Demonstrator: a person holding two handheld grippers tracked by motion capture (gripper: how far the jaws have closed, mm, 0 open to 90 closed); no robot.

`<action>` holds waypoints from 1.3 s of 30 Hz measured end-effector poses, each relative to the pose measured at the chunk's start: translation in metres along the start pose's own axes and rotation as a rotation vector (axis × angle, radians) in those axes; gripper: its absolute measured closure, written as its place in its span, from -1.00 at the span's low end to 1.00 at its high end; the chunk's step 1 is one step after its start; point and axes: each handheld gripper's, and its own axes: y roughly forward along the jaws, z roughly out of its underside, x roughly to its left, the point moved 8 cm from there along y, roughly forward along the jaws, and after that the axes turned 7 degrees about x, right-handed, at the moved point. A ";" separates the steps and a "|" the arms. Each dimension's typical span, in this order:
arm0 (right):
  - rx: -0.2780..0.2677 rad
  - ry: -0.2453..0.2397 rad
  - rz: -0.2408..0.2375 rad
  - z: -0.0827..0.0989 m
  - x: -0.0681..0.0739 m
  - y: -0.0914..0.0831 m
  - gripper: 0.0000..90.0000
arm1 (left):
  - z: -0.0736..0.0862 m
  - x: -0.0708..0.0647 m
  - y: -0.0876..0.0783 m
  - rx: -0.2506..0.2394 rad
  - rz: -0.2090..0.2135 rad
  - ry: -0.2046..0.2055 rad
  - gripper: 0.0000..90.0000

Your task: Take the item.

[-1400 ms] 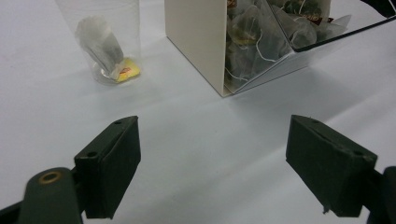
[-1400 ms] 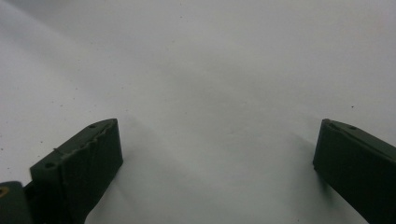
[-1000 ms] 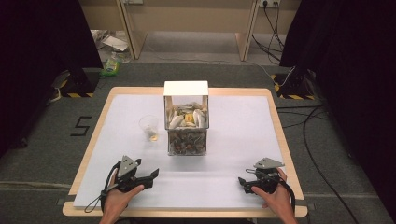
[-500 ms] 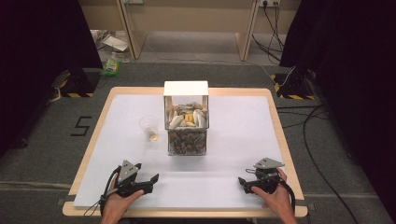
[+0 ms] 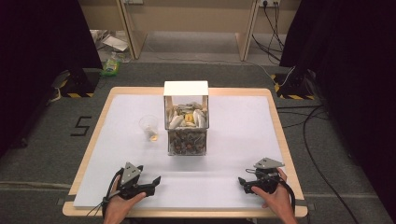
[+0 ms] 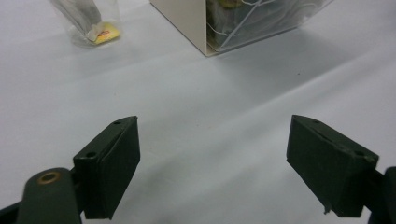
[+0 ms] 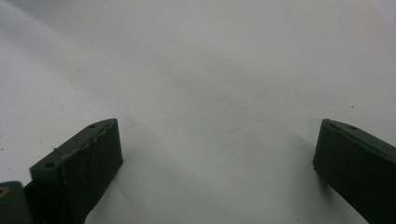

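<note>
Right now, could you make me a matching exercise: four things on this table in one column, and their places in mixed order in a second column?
1. left gripper
2. right gripper
3. plastic cup
4. clear box

a. middle of the table
b. near edge, right side
c. just left of the box
d. near edge, left side

Pairs: 1-d, 2-b, 3-c, 4-a

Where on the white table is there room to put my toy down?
The widest bare patch lies between the clear box of packets and the table's right edge. The front strip between the left tongs and right tongs is free too. It is tighter left of the box, where the clear plastic cup stands.
</note>
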 end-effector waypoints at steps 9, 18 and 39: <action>0.001 0.006 -0.001 0.000 0.001 0.000 -0.96 | 0.010 -0.008 -0.001 0.014 0.001 0.024 -0.62; 0.000 0.005 0.000 0.000 0.000 0.000 -0.96 | 0.018 -0.014 -0.002 0.001 0.012 0.033 -0.63; 0.000 0.003 0.001 0.000 0.000 0.000 -0.96 | 0.037 -0.018 -0.019 -0.053 -0.002 0.016 -0.64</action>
